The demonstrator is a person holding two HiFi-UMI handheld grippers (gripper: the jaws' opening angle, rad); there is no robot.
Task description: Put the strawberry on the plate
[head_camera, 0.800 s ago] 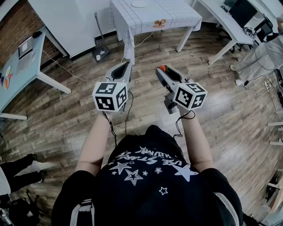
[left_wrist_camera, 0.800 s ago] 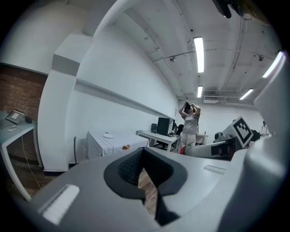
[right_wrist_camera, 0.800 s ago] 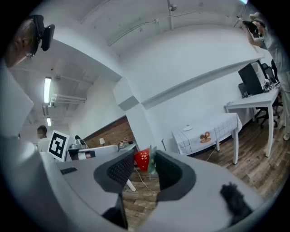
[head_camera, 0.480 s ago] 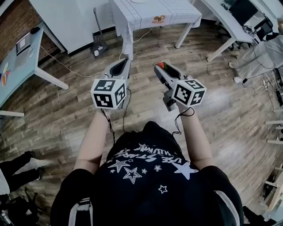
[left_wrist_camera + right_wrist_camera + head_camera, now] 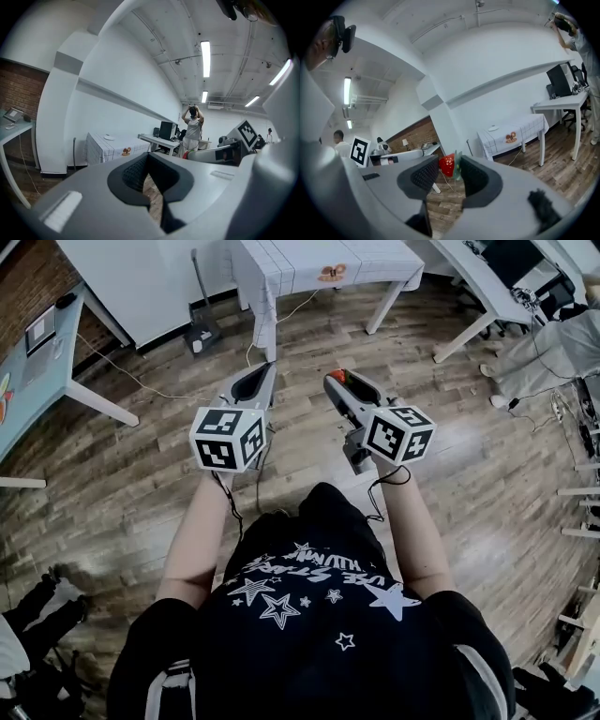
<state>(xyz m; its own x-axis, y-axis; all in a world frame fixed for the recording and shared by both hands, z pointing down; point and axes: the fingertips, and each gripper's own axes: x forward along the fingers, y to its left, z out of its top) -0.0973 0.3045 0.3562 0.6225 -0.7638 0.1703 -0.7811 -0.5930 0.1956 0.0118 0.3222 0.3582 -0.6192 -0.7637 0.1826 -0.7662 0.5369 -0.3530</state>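
My right gripper (image 5: 336, 379) is held out over the wooden floor, shut on a red strawberry (image 5: 341, 377) at its jaw tips. The right gripper view shows the strawberry (image 5: 447, 165) with its green leaves pinched between the dark pads. My left gripper (image 5: 269, 367) is level with it on the left, its tips together with nothing in them. A white plate (image 5: 492, 128) lies on a table with a checked white cloth (image 5: 520, 129) ahead, by the white wall. The left gripper view shows that plate (image 5: 109, 137) too. Only the table's near part (image 5: 309, 259) shows in the head view.
A dustpan and broom (image 5: 202, 332) lean by the wall left of the table, with cables (image 5: 141, 381) trailing over the floor. A pale blue table (image 5: 42, 352) stands at the left, white desks (image 5: 478, 287) at the right. A person (image 5: 192, 127) stands beyond.
The checked table has slid toward the top edge of the head view and the plate has left it. Both grippers keep their pose, the strawberry still in the right one.
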